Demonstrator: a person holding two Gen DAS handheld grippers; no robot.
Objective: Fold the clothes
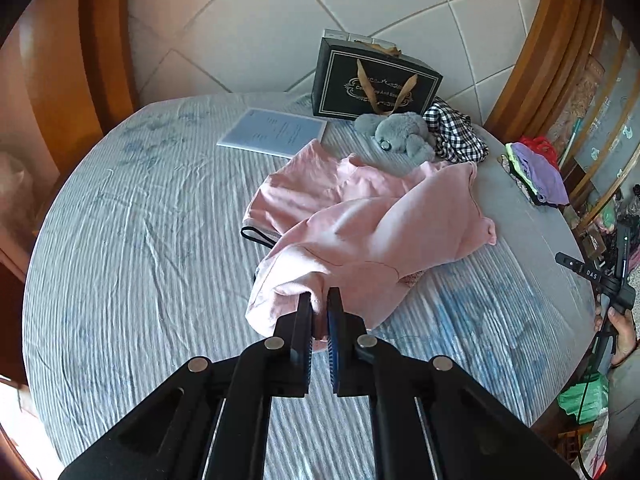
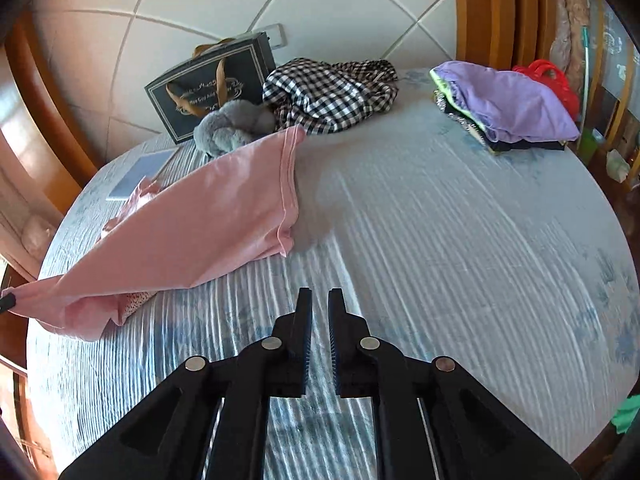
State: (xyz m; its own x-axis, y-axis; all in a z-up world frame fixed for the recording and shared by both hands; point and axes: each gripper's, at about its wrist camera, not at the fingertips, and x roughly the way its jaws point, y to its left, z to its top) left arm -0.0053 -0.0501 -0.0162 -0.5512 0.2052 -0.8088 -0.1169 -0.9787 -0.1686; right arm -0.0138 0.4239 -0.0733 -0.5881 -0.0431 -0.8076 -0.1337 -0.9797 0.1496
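A pink garment lies crumpled on the round table with the striped cloth. My left gripper is shut on the garment's near edge and lifts it off the table. In the right wrist view the pink garment stretches taut from the table toward the left edge, where the left gripper's tip holds it. My right gripper is empty, its jaws nearly closed, hovering above the bare tablecloth to the right of the garment.
A black gift bag, a grey plush toy, a checked garment and a booklet sit at the table's far side. A stack of folded clothes with a purple top lies at the far right edge.
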